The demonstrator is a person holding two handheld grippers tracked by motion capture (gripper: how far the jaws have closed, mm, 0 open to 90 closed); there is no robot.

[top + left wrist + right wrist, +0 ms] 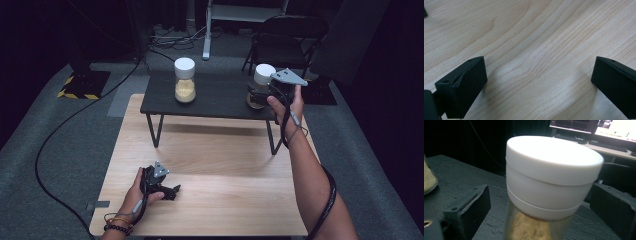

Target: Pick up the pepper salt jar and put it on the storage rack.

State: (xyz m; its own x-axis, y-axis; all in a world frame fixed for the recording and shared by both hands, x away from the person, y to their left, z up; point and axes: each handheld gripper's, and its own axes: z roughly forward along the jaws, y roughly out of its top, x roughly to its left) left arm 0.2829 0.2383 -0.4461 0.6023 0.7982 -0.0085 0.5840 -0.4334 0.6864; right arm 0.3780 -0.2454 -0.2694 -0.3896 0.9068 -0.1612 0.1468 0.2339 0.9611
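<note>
The jar (549, 195) I am working on stands upright on the small black table (220, 97), with its long axis vertical and its white lid (554, 160) pointing up. In the high view it (260, 87) is at the right end of this table, and its glass body has a tan filling inside. A second jar (184, 80) of the same kind stands upright further left on the same table, well apart from the first one.

My right gripper (541, 212) is wide open. The jar is between its two black jaws, but I see a gap on each side in the right gripper view, so the pads do not press on it and nothing is held. The jaws are around the upper part of the jar, near the lower edge of the lid.

My left gripper (539, 85) is also wide open and holds nothing. It is low over the light wooden table (536, 37), near the front left part (162, 185).
</note>
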